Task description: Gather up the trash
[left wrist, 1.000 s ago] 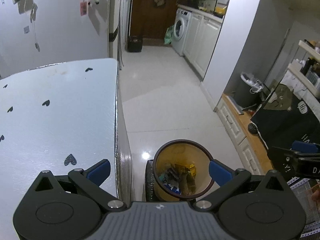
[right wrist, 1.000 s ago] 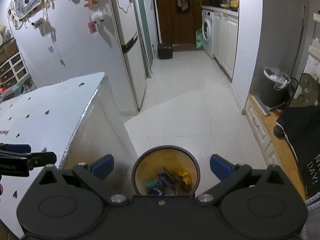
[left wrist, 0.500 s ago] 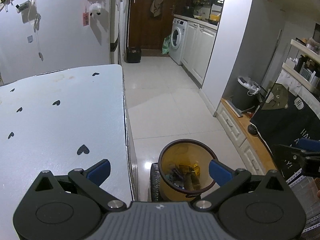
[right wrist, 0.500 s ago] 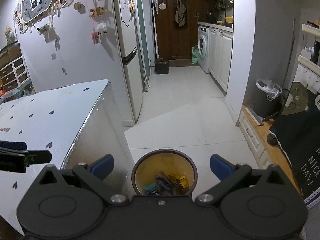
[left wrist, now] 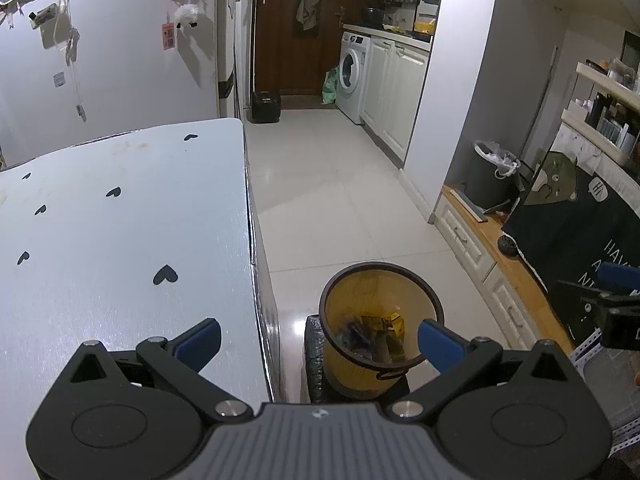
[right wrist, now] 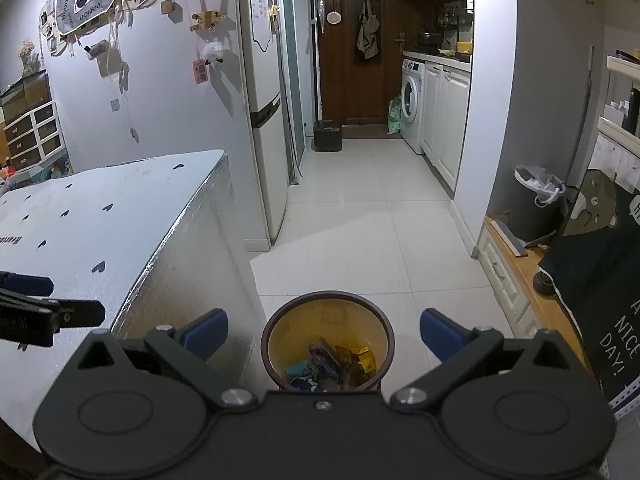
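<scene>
Left wrist view: the left gripper (left wrist: 319,338) is seen with its blue-tipped fingers (left wrist: 199,339) spread wide apart and nothing held between them. A yellow bin (left wrist: 380,330) with a dark rim is seen between and below the fingertips, nearer the right finger, standing on a dark block (left wrist: 314,356) on the tiled floor (left wrist: 340,200). Trash (left wrist: 382,334) is seen lying inside the bin, some of it yellow and some dark. Under and ahead of the left finger, a white surface (left wrist: 120,220) printed with small black hearts is seen, its edge just beside the bin. At the far right of this view, beyond the right finger, part of the other gripper is visible.

In the right wrist view, the right gripper (right wrist: 323,330) is likewise shown with its fingers (right wrist: 438,330) wide open and empty. The bin (right wrist: 327,340) is centred between them and below, with the trash (right wrist: 332,364) visible at its bottom. The surface (right wrist: 100,208) is seen to the left of the left finger, and the left gripper (right wrist: 44,314) is seen over it at the left edge. Far ahead of the fingers, a washing machine (right wrist: 412,104) and a grey lined bin (right wrist: 536,204) are visible.
</scene>
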Motion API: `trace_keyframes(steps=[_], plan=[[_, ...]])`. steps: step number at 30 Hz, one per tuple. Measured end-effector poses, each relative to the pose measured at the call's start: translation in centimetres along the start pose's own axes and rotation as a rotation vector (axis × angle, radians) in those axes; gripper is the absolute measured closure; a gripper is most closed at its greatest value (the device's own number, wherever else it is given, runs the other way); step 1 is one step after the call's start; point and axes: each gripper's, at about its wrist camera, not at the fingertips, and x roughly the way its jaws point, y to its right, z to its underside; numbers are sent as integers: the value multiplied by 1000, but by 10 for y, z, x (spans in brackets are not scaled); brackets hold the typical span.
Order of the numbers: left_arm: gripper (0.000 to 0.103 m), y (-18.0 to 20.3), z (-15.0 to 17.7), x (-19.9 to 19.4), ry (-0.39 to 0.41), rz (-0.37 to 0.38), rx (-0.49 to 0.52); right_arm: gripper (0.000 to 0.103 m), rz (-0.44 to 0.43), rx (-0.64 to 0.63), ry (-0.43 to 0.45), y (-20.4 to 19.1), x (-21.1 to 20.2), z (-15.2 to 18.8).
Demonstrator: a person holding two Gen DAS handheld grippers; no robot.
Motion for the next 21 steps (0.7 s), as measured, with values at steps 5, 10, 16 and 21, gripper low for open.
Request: trace_keyframes(steps=[5,10,16,21], plan=[[0,0,3,2,-9,-7,-4,0,8,0,-7,1,3,3],[0,0,6,2,-16,-9,-8,0,2,-3,-15,2,5,3],[0,2,4,5,-19,-7,-4,0,-8,-5,-20,3,6,4],[0,3,5,4,-21,-8,3,0,-8,-5,-21,4,6,4]])
